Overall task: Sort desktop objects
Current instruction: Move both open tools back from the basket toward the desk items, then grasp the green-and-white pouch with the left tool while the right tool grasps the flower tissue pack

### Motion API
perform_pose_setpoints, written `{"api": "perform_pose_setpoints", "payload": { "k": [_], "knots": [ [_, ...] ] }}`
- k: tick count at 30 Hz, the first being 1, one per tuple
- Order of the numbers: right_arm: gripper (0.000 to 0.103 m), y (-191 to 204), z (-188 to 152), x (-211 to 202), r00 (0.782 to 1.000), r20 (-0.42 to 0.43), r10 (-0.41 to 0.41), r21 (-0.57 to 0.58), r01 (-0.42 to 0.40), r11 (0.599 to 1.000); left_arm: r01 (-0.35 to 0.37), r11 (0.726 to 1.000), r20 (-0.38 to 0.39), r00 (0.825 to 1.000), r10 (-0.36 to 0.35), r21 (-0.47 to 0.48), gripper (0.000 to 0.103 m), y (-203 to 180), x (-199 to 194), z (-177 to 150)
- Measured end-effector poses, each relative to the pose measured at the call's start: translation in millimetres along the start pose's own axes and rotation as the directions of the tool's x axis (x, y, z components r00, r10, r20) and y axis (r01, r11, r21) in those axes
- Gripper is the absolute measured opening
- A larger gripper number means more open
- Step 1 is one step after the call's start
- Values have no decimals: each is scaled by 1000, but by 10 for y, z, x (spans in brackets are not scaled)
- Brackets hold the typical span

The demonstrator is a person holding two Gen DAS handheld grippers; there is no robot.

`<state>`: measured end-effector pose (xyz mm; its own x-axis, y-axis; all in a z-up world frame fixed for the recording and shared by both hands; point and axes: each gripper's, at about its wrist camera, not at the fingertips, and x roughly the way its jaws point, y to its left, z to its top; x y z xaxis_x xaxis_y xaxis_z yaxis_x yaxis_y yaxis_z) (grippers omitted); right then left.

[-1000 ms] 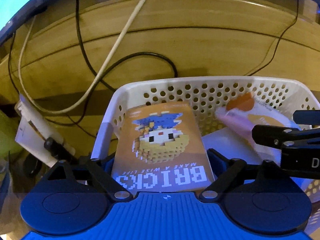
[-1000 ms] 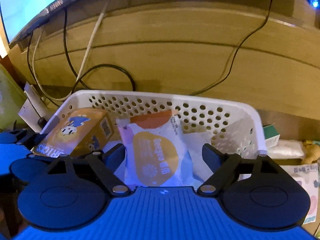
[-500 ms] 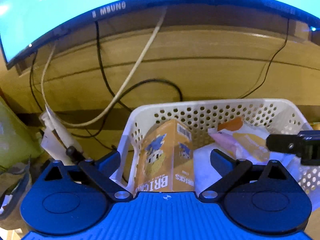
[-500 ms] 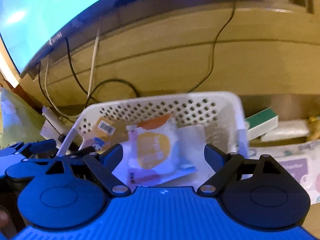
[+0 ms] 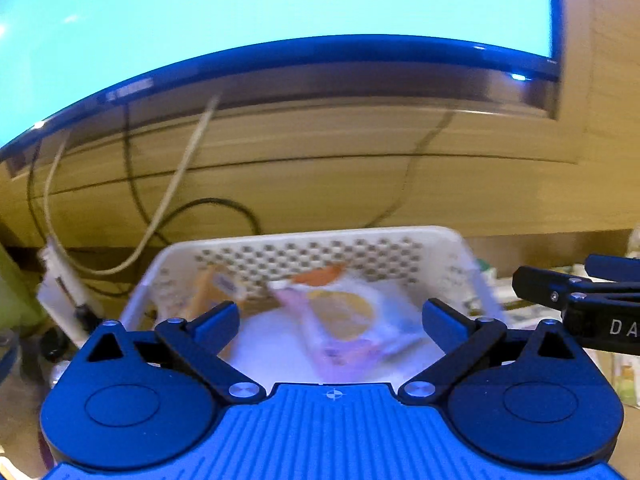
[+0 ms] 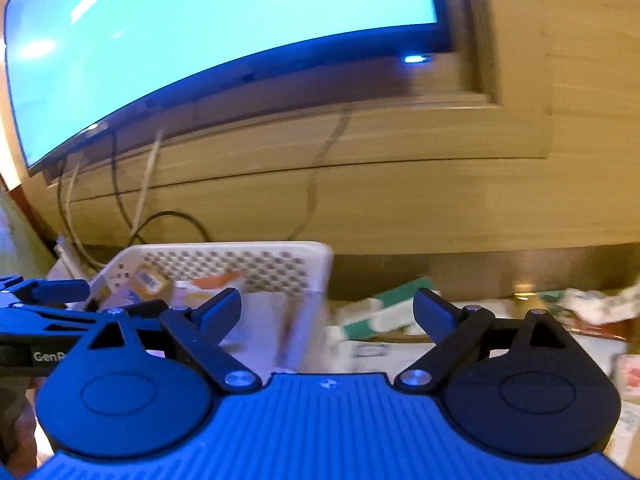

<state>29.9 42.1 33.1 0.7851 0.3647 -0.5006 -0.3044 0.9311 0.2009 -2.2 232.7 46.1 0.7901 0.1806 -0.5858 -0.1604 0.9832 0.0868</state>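
While my left gripper (image 5: pixel 332 316) and right gripper (image 6: pixel 327 306) were empty, the right's jaws opening, the basket (image 5: pixel 460 244) held the packet (image 5: pixel 340 312); the box (image 6: pixel 384 316) by its right edge risked a blurred misgrab.

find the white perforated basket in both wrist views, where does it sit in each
Left wrist view: the white basket sits at centre, just past the open, empty left hand-held gripper.
Right wrist view: the white basket sits left of centre, mostly behind the left finger of the right hand-held gripper.
Shared landmark: the lit monitor above.
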Motion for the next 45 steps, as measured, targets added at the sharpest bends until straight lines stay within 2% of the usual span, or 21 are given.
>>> {"api": "perform_pose_setpoints", "payload": {
  "k": [5, 9, 16, 23, 28, 33, 42, 45],
  "knots": [
    [94, -545, -139, -171, 997, -18, -73, 33, 73, 997, 84, 996, 1, 996, -84, 29, 103, -552, -25, -45],
    [94, -981, -299, -253, 989, -57, -139, 51, 142, 989, 135, 986, -1, 991, -135, 102, 103, -1093, -39, -112],
    [94, -1670, -586, -379, 960, -127, -248, 41, 255, 966, 244, 955, -45, 970, -240, 167, 103, -1962, -8, -310],
    [94, -2267, -823, -467, 928, -177, -327, 3, 333, 943, 296, 913, -95, 955, -280, 282, 103, -2737, 51, -620],
    [94, -2578, -889, -473, 917, -204, -343, -8, 349, 937, 330, 900, -142, 943, -301, 285, 103, -3097, 156, -785],
    [94, -2796, -890, -472, 919, -215, -332, -22, 335, 942, 346, 895, -176, 936, -306, 281, 103, -3326, 269, -905],
    [94, -3061, -878, -345, 921, -260, -291, -60, 285, 957, 379, 855, -209, 923, -323, 354, 103, -3771, 499, -1129],
    [94, -3121, -862, -320, 921, -267, -284, -56, 280, 958, 404, 841, -224, 912, -343, 360, 103, -3876, 581, -1168]
  ]
}}
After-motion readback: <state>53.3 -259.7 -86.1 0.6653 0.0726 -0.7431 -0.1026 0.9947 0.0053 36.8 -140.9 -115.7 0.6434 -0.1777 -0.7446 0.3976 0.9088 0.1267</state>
